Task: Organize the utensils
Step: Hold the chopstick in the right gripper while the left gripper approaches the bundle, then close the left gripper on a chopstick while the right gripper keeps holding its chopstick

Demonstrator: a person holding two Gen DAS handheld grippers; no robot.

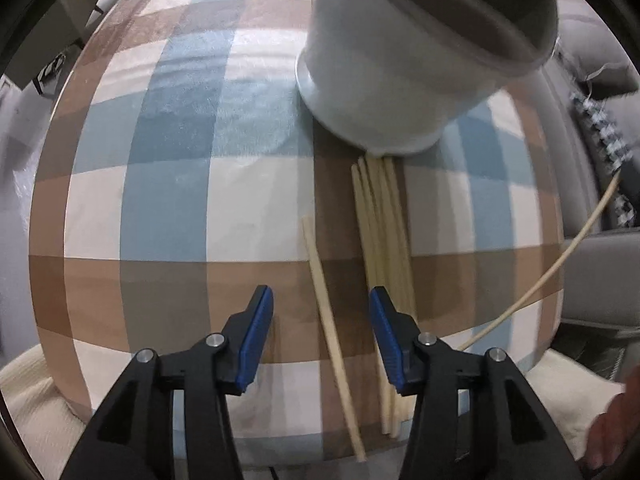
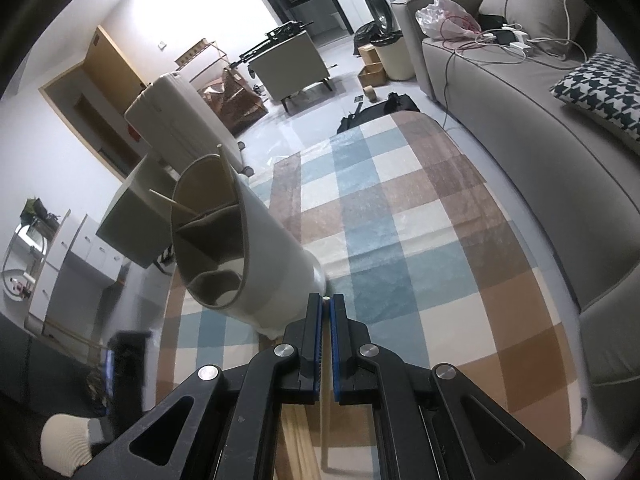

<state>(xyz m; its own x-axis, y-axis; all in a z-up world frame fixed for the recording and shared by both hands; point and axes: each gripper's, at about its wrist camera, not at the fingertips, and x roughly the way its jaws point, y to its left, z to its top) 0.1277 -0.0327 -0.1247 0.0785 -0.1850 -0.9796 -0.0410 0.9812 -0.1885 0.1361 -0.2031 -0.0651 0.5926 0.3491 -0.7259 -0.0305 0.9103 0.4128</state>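
A white utensil holder [image 1: 404, 52] with inner dividers stands on the checked cloth; in the right wrist view [image 2: 248, 248] two chopsticks stick out of it. Several pale chopsticks [image 1: 384, 248] lie in a bundle in front of it, and a single chopstick [image 1: 332, 320] lies to their left. My left gripper [image 1: 320, 336] is open, its blue pads astride the single chopstick, low over the cloth. My right gripper [image 2: 326, 304] is shut on one chopstick [image 2: 327, 299], whose tip shows between the pads. That held chopstick shows in the left wrist view [image 1: 560, 264] at the right.
The checked blue, brown and white cloth [image 2: 400, 216] covers the table. A grey sofa [image 2: 540, 120] with a houndstooth cushion [image 2: 596, 88] runs along the right side. A white suitcase [image 2: 176, 120] and clutter stand on the floor beyond.
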